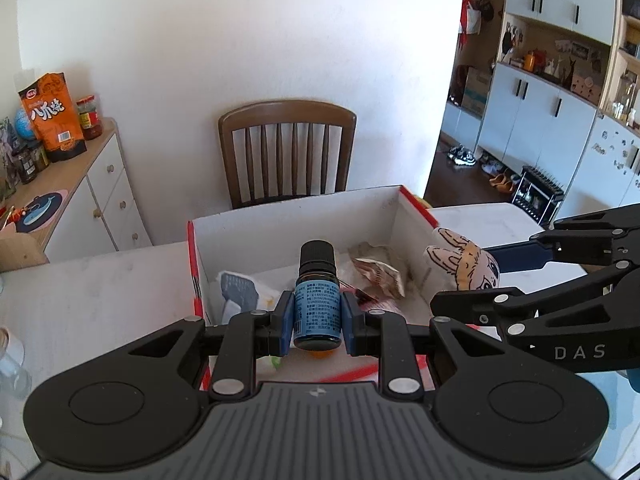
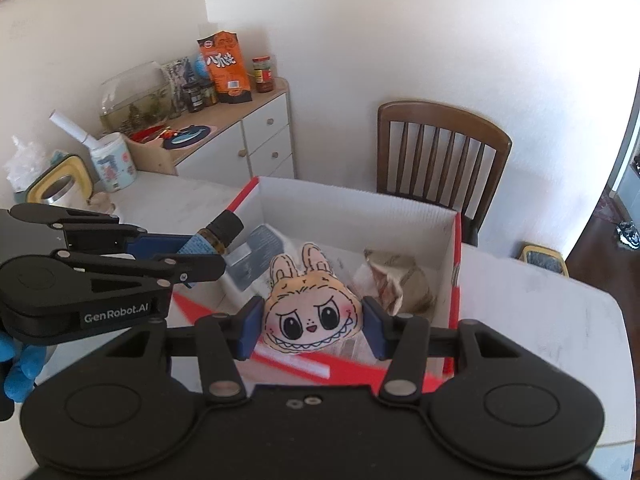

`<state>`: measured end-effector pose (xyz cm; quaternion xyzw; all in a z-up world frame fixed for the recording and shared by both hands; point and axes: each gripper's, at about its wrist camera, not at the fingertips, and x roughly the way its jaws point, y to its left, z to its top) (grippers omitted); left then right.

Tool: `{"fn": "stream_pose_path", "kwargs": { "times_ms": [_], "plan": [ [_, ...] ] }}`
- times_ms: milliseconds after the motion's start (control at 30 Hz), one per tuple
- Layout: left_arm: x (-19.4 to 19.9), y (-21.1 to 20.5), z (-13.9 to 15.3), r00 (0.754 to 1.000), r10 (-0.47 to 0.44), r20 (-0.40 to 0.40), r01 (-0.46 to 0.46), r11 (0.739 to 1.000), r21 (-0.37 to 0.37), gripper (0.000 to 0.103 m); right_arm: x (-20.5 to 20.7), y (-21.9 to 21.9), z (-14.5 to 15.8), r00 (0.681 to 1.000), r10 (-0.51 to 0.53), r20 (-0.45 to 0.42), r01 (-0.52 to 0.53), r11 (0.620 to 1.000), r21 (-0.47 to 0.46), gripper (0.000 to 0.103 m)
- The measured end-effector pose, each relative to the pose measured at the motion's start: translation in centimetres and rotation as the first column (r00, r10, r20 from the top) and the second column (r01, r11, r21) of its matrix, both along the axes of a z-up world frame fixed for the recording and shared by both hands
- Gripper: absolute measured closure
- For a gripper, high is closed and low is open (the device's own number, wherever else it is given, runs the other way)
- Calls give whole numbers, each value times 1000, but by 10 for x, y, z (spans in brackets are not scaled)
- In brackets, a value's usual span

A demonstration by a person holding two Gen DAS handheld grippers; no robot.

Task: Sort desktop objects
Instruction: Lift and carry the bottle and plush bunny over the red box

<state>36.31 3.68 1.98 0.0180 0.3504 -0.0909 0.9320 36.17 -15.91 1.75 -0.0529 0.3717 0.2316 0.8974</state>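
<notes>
In a sunlit dining room, a red-and-white box sits open on a pale surface before a wooden chair. The left tool is clamped on a small blue-labelled bottle, held upright above the box's near edge; the right tool grips a plush monster face just beside it. Both loads appear bound for the box, already holding crumpled wrappers; each should clear the near wall and hang low over a bare patch before the hold is loosened.
</notes>
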Motion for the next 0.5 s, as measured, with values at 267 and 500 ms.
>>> {"fn": "stream_pose_path", "kwargs": {
  "times_ms": [267, 500],
  "plan": [
    [55, 10, -18, 998, 2, -65, -1, 1000, 12, 80, 43, 9, -21, 999, -25, -30, 25, 1000, -11, 52],
    [90, 14, -47, 990, 27, -137, -20, 998, 53, 80, 70, 20, -47, 996, -20, -87, 18, 1000, -25, 52]
  ]
}}
